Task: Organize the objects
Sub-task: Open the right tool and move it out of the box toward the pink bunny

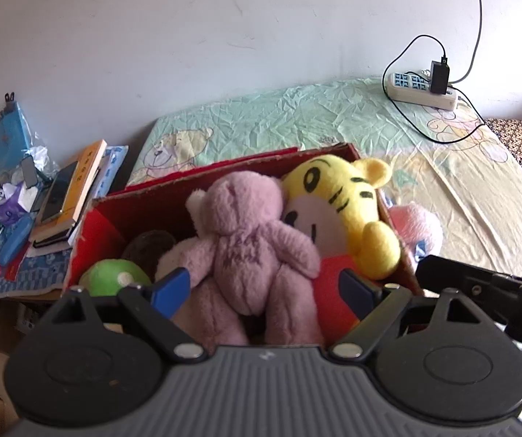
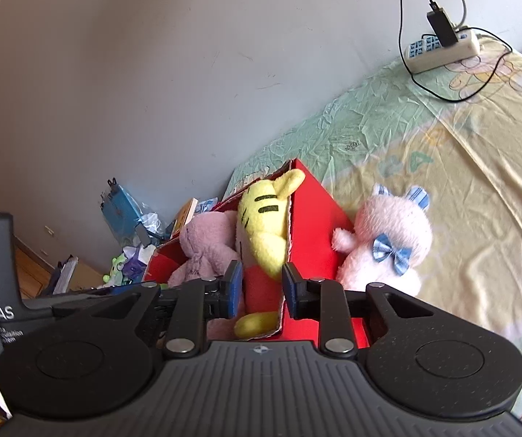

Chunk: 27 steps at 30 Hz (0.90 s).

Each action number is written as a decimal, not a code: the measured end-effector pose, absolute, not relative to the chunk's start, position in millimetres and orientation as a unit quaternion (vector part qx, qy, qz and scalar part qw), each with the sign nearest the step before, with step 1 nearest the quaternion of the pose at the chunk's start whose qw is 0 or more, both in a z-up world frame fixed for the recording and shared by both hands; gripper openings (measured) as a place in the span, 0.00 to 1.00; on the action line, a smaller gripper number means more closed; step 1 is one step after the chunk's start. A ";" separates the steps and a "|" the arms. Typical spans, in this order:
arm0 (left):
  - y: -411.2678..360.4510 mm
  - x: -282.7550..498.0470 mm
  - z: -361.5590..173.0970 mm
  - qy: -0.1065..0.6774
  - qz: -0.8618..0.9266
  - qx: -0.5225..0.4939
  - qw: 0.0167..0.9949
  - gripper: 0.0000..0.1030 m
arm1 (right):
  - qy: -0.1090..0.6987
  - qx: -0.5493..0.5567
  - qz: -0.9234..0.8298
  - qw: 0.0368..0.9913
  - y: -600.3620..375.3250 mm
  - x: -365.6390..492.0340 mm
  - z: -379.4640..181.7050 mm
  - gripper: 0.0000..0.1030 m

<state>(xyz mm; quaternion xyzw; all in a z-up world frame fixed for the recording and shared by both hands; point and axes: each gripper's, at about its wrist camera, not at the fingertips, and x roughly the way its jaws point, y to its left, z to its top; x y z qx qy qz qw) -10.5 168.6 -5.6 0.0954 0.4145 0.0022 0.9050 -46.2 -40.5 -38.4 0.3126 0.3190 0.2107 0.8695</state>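
Note:
A red cardboard box [image 1: 104, 225] stands on the bed and holds a purple teddy bear [image 1: 250, 233], a yellow tiger plush [image 1: 344, 189], a green plush [image 1: 111, 273] and a dark round item [image 1: 148, 247]. My left gripper [image 1: 262, 289] hovers over the box, open, its blue pads either side of the bear's legs without touching them. My right gripper [image 2: 262, 289] sits at the box's right wall [image 2: 315, 225]. Its pads stand a narrow gap apart, framing the tiger [image 2: 261, 218] and the cardboard edge, with no clear grip. A pink-white bunny with a blue bow [image 2: 388, 233] lies outside, against the box.
A cluttered side table with stacked books [image 1: 75, 189] and small items stands left of the bed. A power strip with charger and cables [image 1: 421, 89] lies at the bed's far corner. The wall runs behind. Open crumpled sheet [image 2: 479, 182] spreads right of the bunny.

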 end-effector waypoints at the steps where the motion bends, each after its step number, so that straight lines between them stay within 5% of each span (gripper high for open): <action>1: 165.4 -10.5 -4.4 0.414 0.004 0.095 0.905 0.85 | 0.319 0.311 0.213 0.869 -43.7 -45.3 -38.2 0.26; 27: 47.2 1.4 3.6 0.410 0.027 0.110 0.905 0.85 | 0.356 0.319 0.230 0.848 -151.4 -20.2 -57.4 0.32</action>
